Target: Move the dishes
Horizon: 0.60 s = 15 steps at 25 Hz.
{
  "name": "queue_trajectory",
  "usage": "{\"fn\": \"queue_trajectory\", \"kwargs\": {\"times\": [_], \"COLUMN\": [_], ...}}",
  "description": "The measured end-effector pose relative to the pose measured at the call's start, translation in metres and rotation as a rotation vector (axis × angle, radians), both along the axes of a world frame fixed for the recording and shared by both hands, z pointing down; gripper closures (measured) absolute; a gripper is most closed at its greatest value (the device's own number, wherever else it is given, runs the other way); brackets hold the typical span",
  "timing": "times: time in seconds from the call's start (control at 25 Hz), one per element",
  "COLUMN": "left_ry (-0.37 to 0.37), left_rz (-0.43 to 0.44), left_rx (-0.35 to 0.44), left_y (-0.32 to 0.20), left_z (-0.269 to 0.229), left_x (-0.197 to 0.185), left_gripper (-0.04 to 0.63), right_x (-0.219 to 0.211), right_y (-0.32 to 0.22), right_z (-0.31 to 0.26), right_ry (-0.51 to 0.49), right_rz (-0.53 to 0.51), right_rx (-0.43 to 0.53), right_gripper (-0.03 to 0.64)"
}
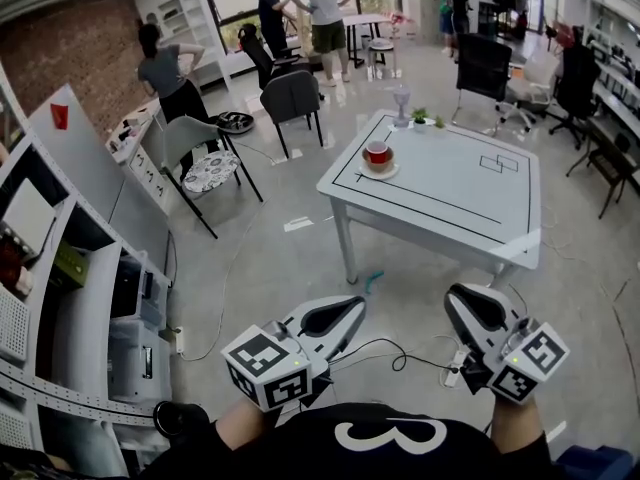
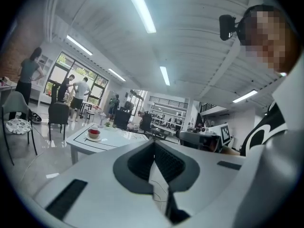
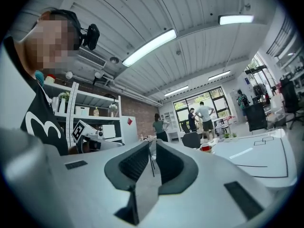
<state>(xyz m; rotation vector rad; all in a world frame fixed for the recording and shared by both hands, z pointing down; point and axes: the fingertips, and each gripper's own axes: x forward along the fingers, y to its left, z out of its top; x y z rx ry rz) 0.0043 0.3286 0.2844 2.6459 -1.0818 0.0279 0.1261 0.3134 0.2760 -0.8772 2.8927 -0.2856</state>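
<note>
A red cup on a white saucer (image 1: 378,156) stands near the left edge of the white table (image 1: 450,203), far ahead of me. In the left gripper view the cup (image 2: 94,133) looks small and distant; the right gripper view has it (image 3: 205,147) beyond the jaws. Both grippers hang low in front of my body, well short of the table. My left gripper (image 1: 345,313) is shut with nothing in it, jaws touching at the tips (image 2: 153,145). The right gripper (image 1: 468,303) is likewise shut and holds nothing (image 3: 153,146).
A glass (image 1: 401,103) and a small plant (image 1: 420,116) sit at the table's far corner. Grey chairs (image 1: 292,96) stand to the left, black office chairs (image 1: 482,63) behind. Shelving (image 1: 70,298) lines my left. A cable and power strip (image 1: 455,370) lie on the floor. People stand at the back.
</note>
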Motion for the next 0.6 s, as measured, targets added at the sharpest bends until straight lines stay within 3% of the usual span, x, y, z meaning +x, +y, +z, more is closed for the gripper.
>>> {"fn": "queue_trajectory", "kwargs": {"times": [0.16,0.36,0.6], "left_ry": [0.009,0.014,0.013], "left_rz": [0.007,0.014,0.023], "left_rx": [0.003,0.012,0.021], "left_y": [-0.004,-0.003,-0.004], "left_z": [0.000,-0.002,-0.006], "left_x": [0.005,0.011,0.016], "left_gripper": [0.594,0.594,0.594], "right_x": [0.003,0.010,0.014], "right_y": [-0.004,-0.004,-0.005], "right_z": [0.002,0.003,-0.001], "right_ry": [0.019,0.035,0.046], "right_rz": [-0.004,0.011,0.019], "right_rx": [0.004,0.012,0.030], "right_gripper": [0.465,0.398,0.362]}}
